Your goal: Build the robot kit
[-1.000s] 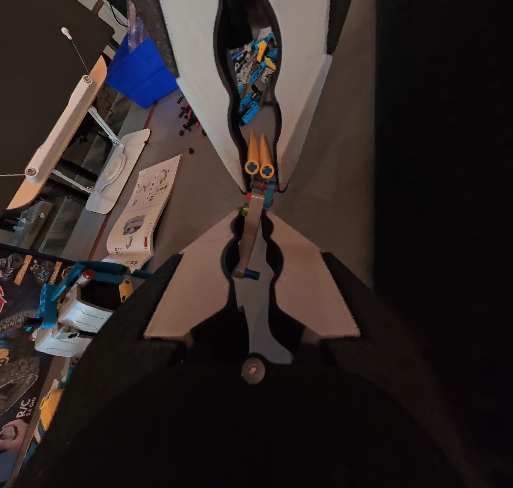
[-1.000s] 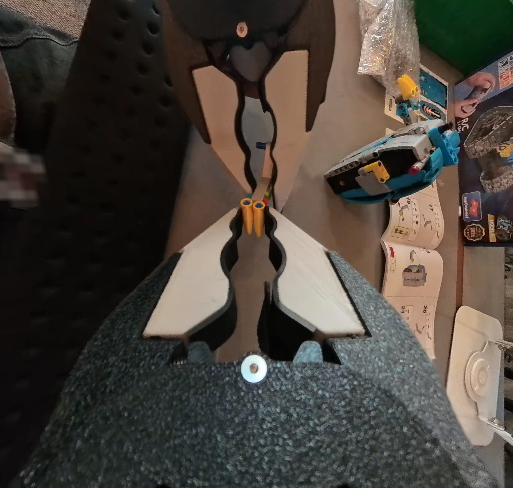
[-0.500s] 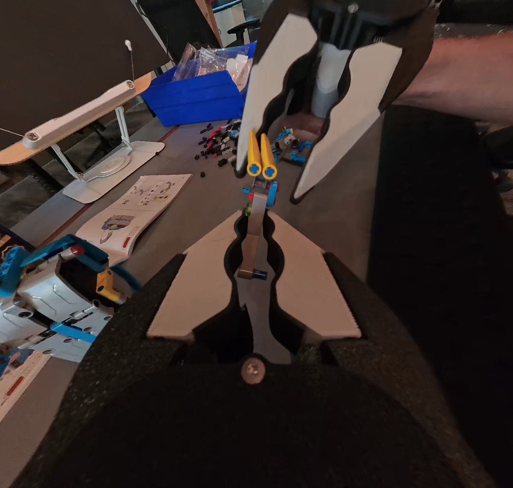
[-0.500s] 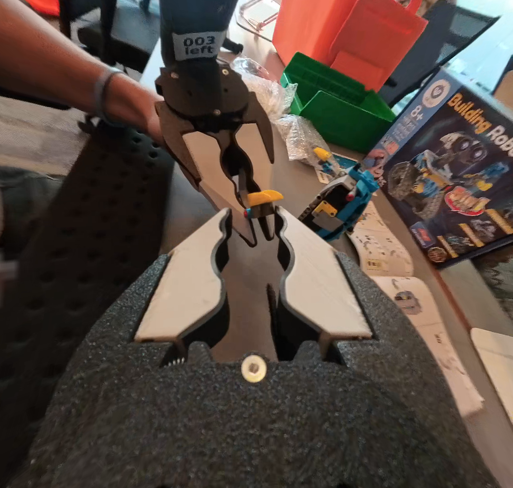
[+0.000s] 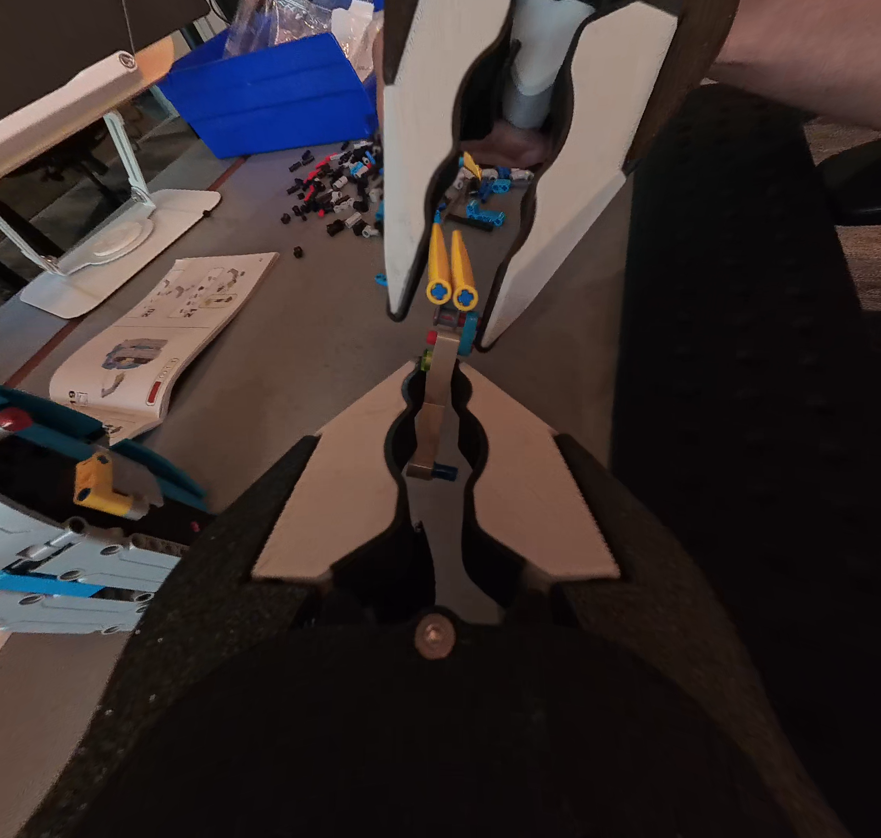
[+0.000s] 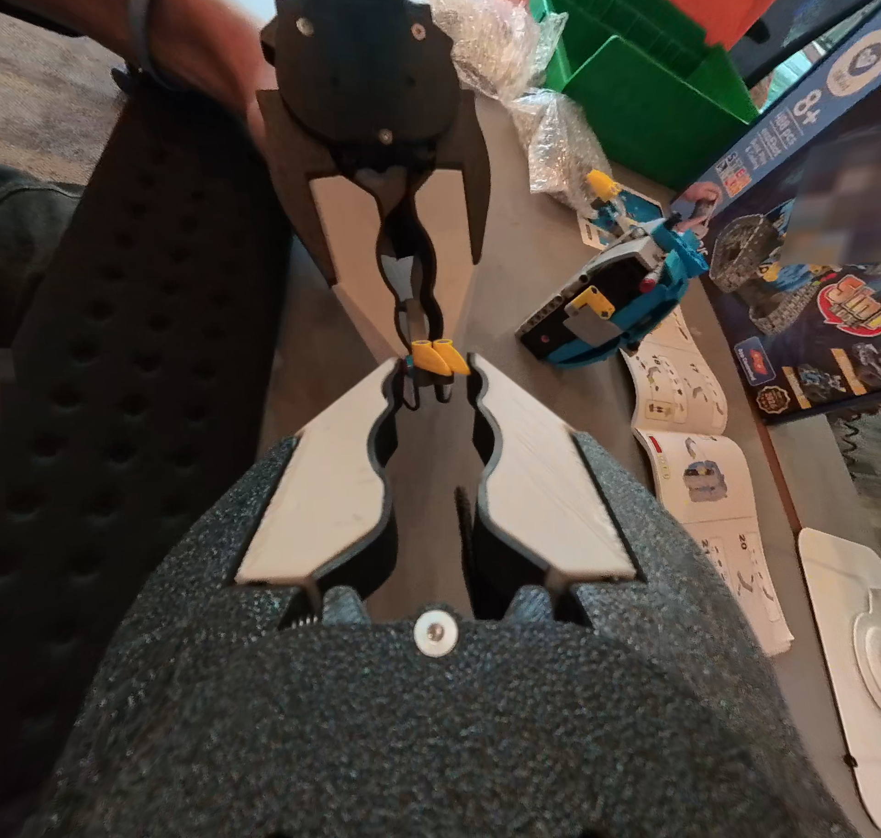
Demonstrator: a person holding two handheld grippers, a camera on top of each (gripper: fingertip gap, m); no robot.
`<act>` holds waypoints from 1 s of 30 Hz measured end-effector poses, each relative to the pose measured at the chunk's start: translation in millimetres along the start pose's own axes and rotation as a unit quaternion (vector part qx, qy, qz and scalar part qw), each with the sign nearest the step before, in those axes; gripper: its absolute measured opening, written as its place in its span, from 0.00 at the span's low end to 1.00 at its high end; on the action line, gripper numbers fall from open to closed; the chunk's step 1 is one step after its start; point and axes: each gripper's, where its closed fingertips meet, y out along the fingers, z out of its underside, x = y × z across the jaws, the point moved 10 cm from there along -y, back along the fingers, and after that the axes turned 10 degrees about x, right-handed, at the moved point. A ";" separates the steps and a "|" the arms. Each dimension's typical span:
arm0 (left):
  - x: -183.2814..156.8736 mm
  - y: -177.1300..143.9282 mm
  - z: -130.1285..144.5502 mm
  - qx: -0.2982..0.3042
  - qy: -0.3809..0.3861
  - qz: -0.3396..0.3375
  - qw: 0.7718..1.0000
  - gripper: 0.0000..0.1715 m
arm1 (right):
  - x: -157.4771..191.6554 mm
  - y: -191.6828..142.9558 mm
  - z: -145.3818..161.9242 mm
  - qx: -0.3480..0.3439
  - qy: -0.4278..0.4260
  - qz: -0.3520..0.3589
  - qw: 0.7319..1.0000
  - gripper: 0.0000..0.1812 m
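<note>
My left gripper (image 5: 435, 372) is shut on a small brick assembly: a grey beam (image 5: 436, 415) with a blue pin at its near end and two yellow claw pieces (image 5: 450, 272) at its far end. It holds the assembly above the grey table. My right gripper (image 5: 443, 329) faces it from the other side, open, with its white fingers either side of the yellow claws without gripping them. In the right wrist view, the right gripper (image 6: 434, 362) stands open just in front of the yellow claws (image 6: 436, 355), and the left gripper (image 6: 419, 334) holds them.
A pile of loose pieces (image 5: 333, 191) and a blue bin (image 5: 276, 95) lie behind. An instruction booklet (image 5: 162, 329), a partly built blue and white model (image 6: 615, 310), a set box (image 6: 810, 291), a green bin (image 6: 643, 81) and a black perforated mat (image 6: 119, 338) surround the grippers. Only a small space, under 4 cm, lies between the two pairs of fingers.
The right gripper was closed in on the yellow claws, then opened and drew back. It has now come back around them, still open. Both grippers tilted up from pointing downward. The left keeps its hold.
</note>
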 end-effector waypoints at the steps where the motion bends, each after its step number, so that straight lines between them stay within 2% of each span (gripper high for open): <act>1: 0.0 0.1 0.3 0.003 -0.001 0.003 1.000 0.06 | 1.1 0.8 -0.2 0.002 -0.004 -0.001 1.000 0.14; 5: 0.2 1.0 1.9 0.007 0.000 0.004 1.000 0.06 | 1.9 2.2 -1.2 0.020 -0.017 0.002 1.000 0.14; 10: 2.7 -2.1 0.9 0.003 0.013 -0.036 0.999 0.06 | -6.2 3.1 -2.4 0.024 0.011 -0.008 1.000 0.12; 13: 2.1 -2.5 0.6 0.010 0.027 -0.055 0.998 0.05 | -5.2 3.8 -2.9 0.022 -0.011 0.011 1.000 0.12; 18: -2.5 0.6 -0.7 0.022 0.050 -0.074 0.996 0.05 | -5.8 3.3 3.0 0.018 -0.013 -0.001 1.000 0.11; 30: -8.2 7.3 2.7 0.043 0.058 -0.047 0.996 0.05 | -0.6 6.8 7.4 0.033 0.011 -0.053 0.998 0.09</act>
